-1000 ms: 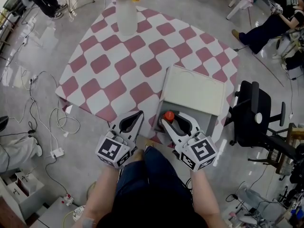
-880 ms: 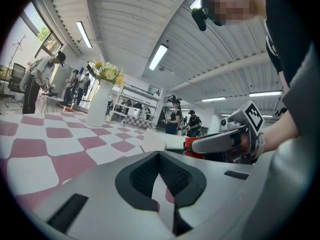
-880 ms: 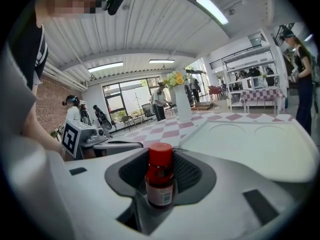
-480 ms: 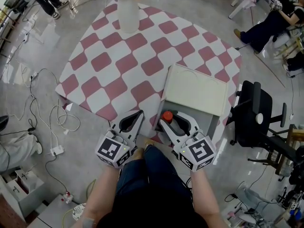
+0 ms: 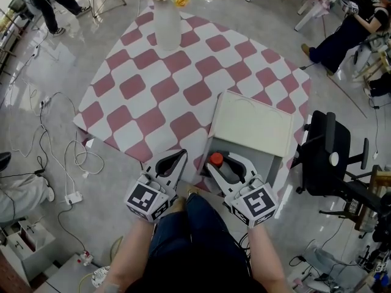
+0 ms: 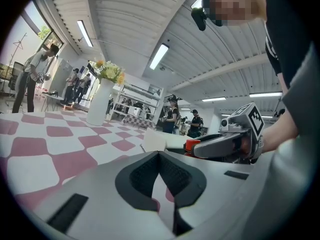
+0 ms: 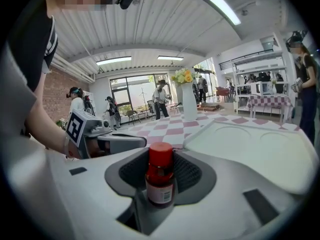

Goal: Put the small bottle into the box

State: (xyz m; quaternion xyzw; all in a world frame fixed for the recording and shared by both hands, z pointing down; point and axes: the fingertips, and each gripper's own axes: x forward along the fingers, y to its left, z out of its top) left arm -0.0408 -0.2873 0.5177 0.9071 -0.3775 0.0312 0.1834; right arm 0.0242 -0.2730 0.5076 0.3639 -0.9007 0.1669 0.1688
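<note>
The small bottle (image 5: 216,159), dark with a red cap, stands upright between the pads of my right gripper (image 5: 223,162), which is shut on it. It hangs over the near left corner of the open box (image 5: 267,161), grey inside, with its white lid (image 5: 250,124) swung back onto the table. In the right gripper view the bottle (image 7: 161,176) fills the middle and the lid (image 7: 255,149) lies to the right. My left gripper (image 5: 176,158) sits beside it at the table's near edge, shut with nothing in it; in its own view (image 6: 160,156) the box (image 6: 155,140) shows ahead.
The pink and white chequered table (image 5: 153,90) carries a white vase of flowers (image 5: 166,20) at its far side. A black office chair (image 5: 324,154) stands just right of the box. Cables (image 5: 61,145) trail over the floor at left. People stand further off.
Both grippers have stayed almost where they were. The right one still grips the bottle over the box's near corner. Only the head view has drifted a little.
</note>
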